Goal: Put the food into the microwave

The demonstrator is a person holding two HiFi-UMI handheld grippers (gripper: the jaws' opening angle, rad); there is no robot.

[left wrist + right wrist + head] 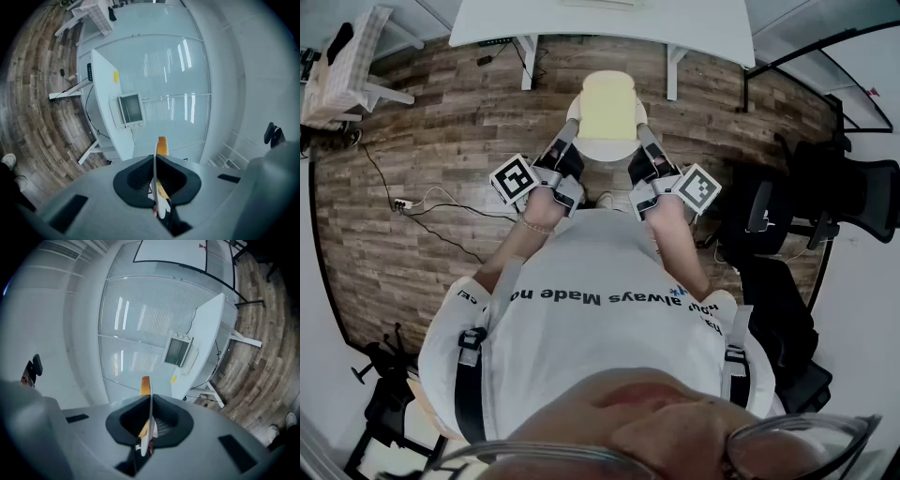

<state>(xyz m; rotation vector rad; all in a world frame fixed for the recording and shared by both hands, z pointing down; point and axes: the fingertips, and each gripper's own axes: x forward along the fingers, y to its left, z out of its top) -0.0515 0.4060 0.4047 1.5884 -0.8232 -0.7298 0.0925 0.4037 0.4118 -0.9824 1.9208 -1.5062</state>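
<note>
A white plate (pixel 605 148) carries a pale yellow slab of food (pixel 607 105), held out in front of the person over the wood floor. My left gripper (pixel 571 127) is shut on the plate's left rim and my right gripper (pixel 643 129) on its right rim. In the left gripper view the plate (pixel 155 173) runs edge-on between the pads, with the food (pixel 162 146) behind it. The right gripper view shows the same plate rim (pixel 150 418) and food (pixel 146 385). The microwave (pixel 129 110) stands with its door closed on a white table (pixel 105 117) ahead; it also appears as the microwave (pixel 178 351) in the right gripper view.
The white table (pixel 600 23) spans the top of the head view. Black office chairs (pixel 853 202) stand at the right. A power strip with cables (pixel 403 203) lies on the floor at the left. A checked-cloth stand (pixel 347 66) is at the far left.
</note>
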